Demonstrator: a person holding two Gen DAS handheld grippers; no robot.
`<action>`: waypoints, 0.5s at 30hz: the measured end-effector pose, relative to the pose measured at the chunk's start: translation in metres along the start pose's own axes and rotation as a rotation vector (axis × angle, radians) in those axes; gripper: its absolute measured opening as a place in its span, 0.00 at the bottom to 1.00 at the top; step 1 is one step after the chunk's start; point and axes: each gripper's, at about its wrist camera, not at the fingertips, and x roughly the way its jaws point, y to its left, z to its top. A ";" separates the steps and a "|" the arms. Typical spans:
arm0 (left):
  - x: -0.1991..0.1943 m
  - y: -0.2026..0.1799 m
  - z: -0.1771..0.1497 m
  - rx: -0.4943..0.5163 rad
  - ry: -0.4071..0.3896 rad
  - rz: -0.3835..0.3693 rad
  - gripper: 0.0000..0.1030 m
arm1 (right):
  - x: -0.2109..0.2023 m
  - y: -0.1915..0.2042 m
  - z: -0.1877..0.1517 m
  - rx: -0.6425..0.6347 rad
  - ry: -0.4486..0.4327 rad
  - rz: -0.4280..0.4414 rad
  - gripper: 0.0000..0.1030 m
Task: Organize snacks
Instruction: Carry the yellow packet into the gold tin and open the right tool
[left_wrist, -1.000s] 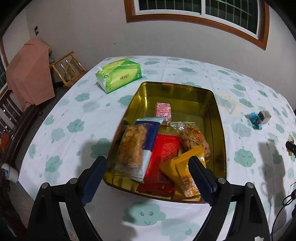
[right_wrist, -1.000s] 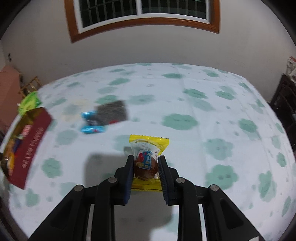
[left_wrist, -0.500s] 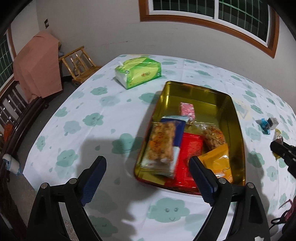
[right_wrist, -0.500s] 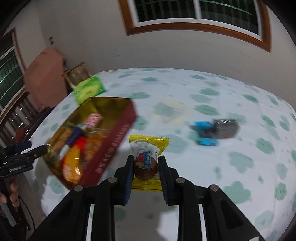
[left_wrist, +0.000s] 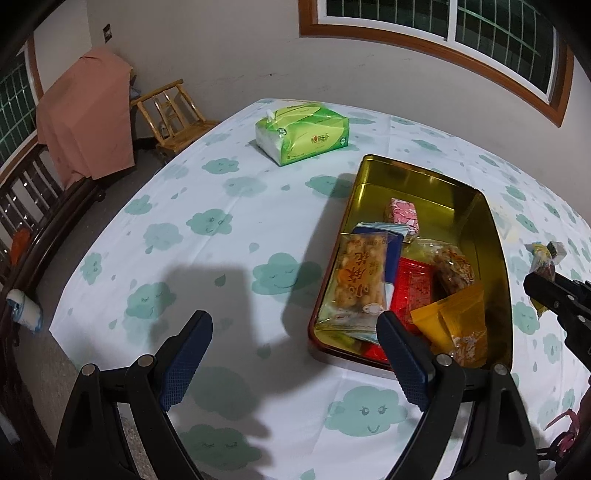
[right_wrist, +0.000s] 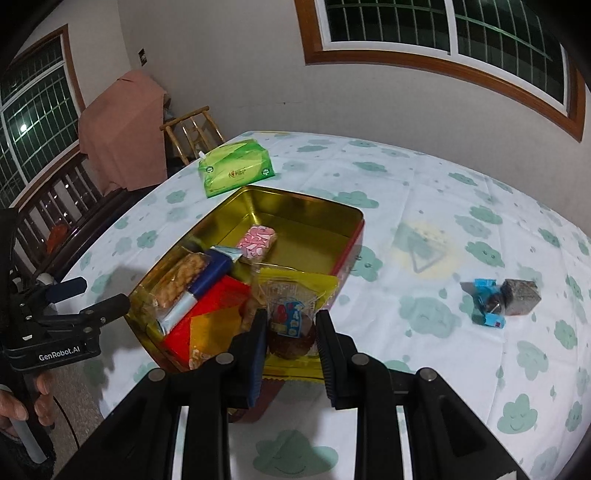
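Observation:
A gold tin (left_wrist: 424, 177) (right_wrist: 295, 206) with red outer walls holds several snack packs, among them a pink candy (right_wrist: 257, 239) and an orange pack (left_wrist: 456, 325). My right gripper (right_wrist: 290, 328) is shut on a yellow-wrapped snack (right_wrist: 295, 295) and holds it over the tin's near right corner; it also shows in the left wrist view (left_wrist: 543, 280). My left gripper (left_wrist: 291, 354) is open and empty, above the tablecloth just left of the tin's near end; it also shows in the right wrist view (right_wrist: 88, 295).
A green tissue pack (left_wrist: 303, 133) (right_wrist: 236, 170) lies beyond the tin. A blue-wrapped candy (right_wrist: 485, 302) and a grey pack (right_wrist: 521, 295) lie on the cloud-print tablecloth (right_wrist: 443, 369) to the right. A wooden chair (left_wrist: 170, 110) stands past the table's left edge.
My right gripper has carried the yellow-wrapped snack left, from the open cloth to over the tin. My left gripper has drawn back to the left, off the tin.

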 end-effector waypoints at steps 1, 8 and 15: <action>0.000 0.001 0.000 -0.003 -0.001 0.000 0.86 | 0.001 0.002 0.000 -0.003 0.003 0.002 0.25; 0.000 0.011 -0.002 -0.021 0.003 0.009 0.86 | 0.005 0.010 0.002 -0.023 0.010 0.003 0.25; -0.001 0.019 -0.003 -0.044 0.005 0.019 0.86 | 0.012 0.020 0.005 -0.047 0.018 0.008 0.25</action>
